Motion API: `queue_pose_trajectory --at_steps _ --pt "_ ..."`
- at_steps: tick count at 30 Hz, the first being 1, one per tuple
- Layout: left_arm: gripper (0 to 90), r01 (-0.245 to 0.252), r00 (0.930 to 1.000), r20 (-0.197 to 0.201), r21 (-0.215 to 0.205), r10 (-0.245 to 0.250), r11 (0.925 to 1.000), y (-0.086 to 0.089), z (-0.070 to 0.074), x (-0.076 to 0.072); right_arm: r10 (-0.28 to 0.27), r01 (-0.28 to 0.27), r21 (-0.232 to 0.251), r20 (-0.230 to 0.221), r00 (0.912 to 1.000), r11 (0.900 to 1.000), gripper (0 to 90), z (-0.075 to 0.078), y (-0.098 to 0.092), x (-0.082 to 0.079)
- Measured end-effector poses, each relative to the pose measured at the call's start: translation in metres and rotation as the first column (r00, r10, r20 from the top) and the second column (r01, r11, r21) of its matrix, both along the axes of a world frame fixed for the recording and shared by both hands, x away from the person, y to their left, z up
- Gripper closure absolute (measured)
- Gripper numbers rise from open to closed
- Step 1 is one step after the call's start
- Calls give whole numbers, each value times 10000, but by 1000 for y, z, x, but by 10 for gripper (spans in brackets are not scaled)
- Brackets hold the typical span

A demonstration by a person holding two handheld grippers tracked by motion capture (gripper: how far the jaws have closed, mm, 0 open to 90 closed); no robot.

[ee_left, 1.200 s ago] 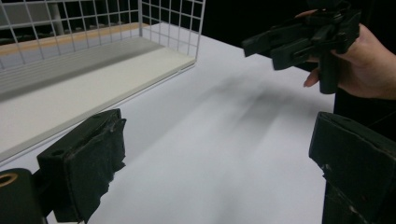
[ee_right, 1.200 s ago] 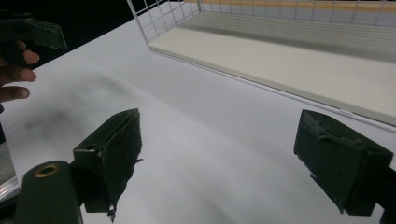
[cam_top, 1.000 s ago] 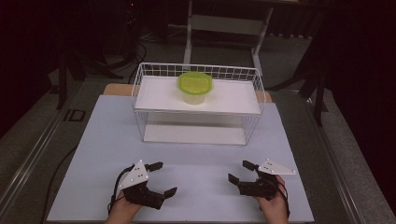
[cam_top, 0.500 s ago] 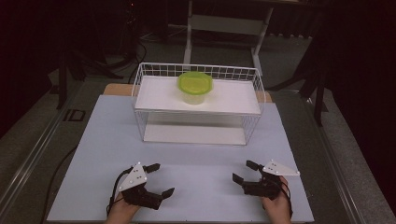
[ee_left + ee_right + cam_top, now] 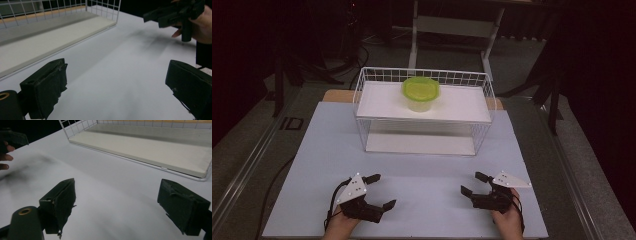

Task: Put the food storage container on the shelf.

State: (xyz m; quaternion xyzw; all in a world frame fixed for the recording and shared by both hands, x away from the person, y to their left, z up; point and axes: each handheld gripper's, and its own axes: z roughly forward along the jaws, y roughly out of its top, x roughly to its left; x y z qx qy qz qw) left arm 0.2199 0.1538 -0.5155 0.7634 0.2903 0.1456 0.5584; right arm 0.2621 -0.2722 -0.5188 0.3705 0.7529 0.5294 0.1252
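A round container with a green lid stands on the upper shelf of a white wire rack at the back of the table. My left gripper rests low over the front left of the white table, open and holding nothing. In the left gripper view the left gripper has bare table between its black pads. My right gripper sits at the front right, also open and with nothing in it. In its own view the right gripper faces the rack's lower board.
The white table top runs from the rack to the front edge between the two hands. The other gripper shows at the top right of the left gripper view. A hand shows at the left of the right gripper view. Dark floor and table legs lie behind.
Both hands have drifted slightly toward the near edge of the table. The jaws stay apart and the container has not moved.
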Motion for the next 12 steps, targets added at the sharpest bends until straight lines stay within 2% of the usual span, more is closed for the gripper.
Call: queue_pose_trajectory --at_steps 12 --pt "42 -5 10000 87 -170 7 9999 2 2 -1 170 -170 18 95 9998 9999 149 0 4 -1"
